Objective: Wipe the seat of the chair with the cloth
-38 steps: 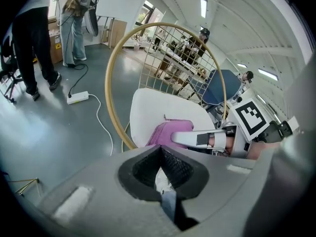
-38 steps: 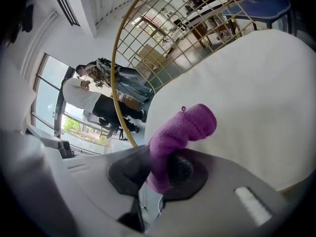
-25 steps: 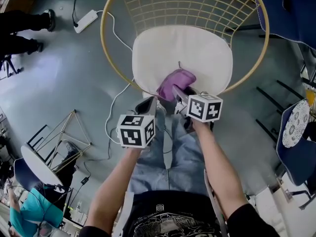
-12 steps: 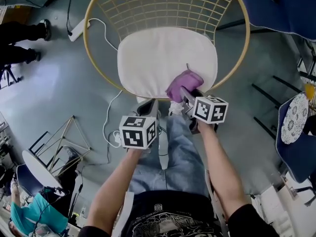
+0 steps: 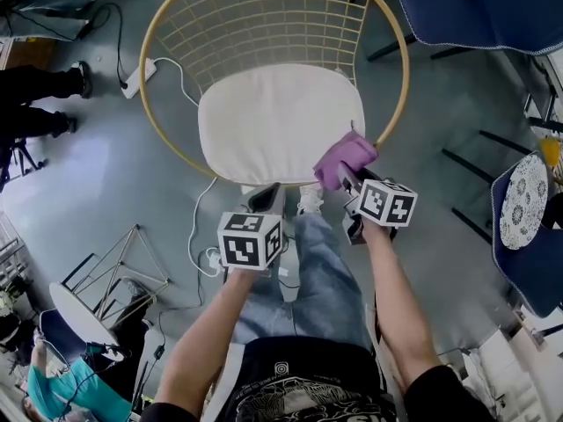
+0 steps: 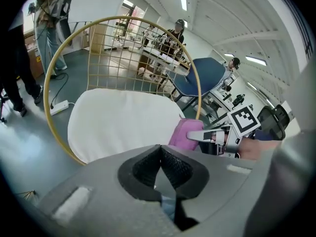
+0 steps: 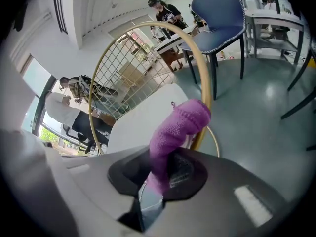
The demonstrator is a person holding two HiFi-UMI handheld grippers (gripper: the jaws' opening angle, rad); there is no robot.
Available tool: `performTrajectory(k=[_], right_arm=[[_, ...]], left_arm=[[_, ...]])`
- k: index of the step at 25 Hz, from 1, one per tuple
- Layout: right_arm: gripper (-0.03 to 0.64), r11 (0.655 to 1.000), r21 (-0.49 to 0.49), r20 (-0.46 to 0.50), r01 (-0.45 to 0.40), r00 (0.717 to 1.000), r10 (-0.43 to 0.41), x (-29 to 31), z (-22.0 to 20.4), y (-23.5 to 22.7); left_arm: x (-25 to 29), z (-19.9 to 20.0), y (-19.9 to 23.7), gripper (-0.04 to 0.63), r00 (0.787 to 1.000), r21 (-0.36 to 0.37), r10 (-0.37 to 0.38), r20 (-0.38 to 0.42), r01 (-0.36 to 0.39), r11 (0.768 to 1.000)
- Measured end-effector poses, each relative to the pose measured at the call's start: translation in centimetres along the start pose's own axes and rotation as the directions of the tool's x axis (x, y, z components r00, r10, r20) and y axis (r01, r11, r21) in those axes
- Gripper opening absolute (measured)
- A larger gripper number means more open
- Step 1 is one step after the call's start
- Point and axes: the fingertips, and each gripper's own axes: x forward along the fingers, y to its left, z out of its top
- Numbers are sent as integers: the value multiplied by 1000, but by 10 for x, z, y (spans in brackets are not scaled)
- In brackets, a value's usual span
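The chair has a gold wire frame (image 5: 167, 25) and a white seat cushion (image 5: 273, 121). My right gripper (image 5: 348, 181) is shut on a purple cloth (image 5: 343, 159), which sits at the cushion's front right edge, by the gold rim. In the right gripper view the purple cloth (image 7: 180, 126) sticks up out of the right gripper (image 7: 160, 174), with the cushion (image 7: 140, 120) behind it. My left gripper (image 5: 266, 200) hovers off the cushion's front edge. Seen from its own camera, the left gripper (image 6: 160, 171) is shut on nothing, and the cloth (image 6: 183, 133) lies to its right.
A blue chair (image 5: 479, 7) stands at the far right and another patterned seat (image 5: 526, 214) at the right edge. A power strip (image 5: 134, 76) and a white cable (image 5: 198, 209) lie on the grey floor at the left. People stand at the left edge (image 5: 35, 86).
My right gripper has dragged the purple cloth rightward along the front of the cushion, from near its middle to the right front edge. The left gripper stays shut near the front edge.
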Motion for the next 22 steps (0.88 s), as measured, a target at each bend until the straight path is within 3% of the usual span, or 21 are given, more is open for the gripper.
performTrajectory(k=[7,13,22], right_arm=[[61,1000,-23,39,-16,999,17,-49,11,13],[61,985,-154,67,-76,994,87,-68,43,72],[63,904,-403,100,-146,974,202,-118,84,181]], left_arm=[[-27,18,-45,-3,999,32,-36,41,35,999],[-49,58,-49,-2,993,52,-6,120,-1,999],[-110,104,-68,-2,964,74,-4,266,-16,997]])
